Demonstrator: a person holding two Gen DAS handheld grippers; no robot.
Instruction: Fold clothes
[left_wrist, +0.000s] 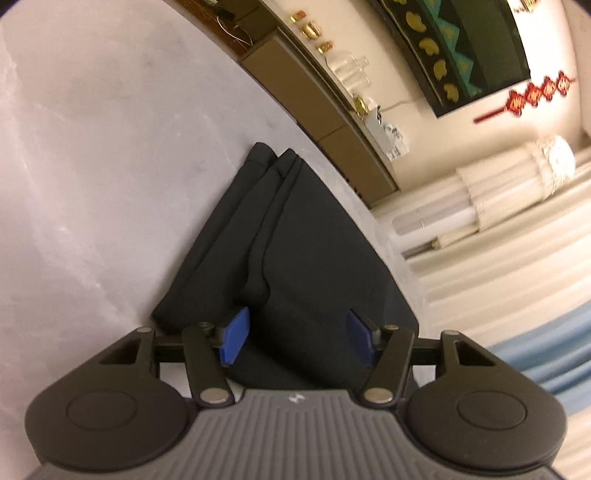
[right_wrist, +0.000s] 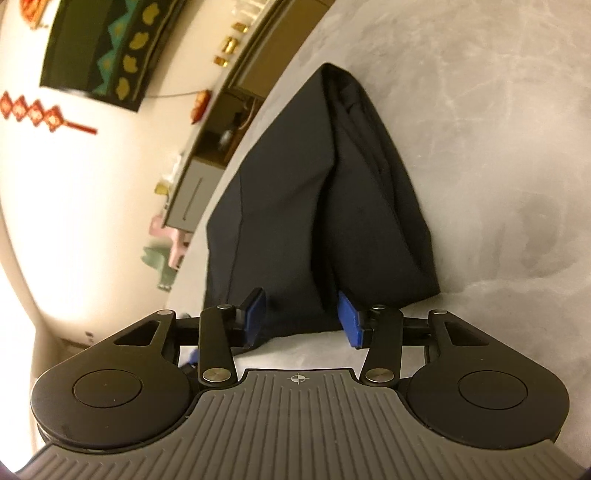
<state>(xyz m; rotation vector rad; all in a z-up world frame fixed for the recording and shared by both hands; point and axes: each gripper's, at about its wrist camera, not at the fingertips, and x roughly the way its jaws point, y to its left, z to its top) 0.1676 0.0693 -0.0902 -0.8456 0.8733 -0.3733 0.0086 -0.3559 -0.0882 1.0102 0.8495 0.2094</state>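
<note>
While the folded black cloth garment (left_wrist: 295, 251) lies on the pale grey marbled tabletop (left_wrist: 92, 166) near its far edge, its long axis runs away from both cameras, narrowing to stacked layered ends. From the left wrist, the left gripper (left_wrist: 297, 338) stands half open over the near end, its blue pads (left_wrist: 234, 339) apparently clear of the cloth, with cream curtains (left_wrist: 498, 221) beyond. From the right wrist, the right gripper (right_wrist: 303, 317) is likewise parted, gripping nothing, and only here does a bare strip of table show before the near hem.

Warm, dim indoor light; strong fisheye bending at the edges, background walls smeared with motion blur
</note>
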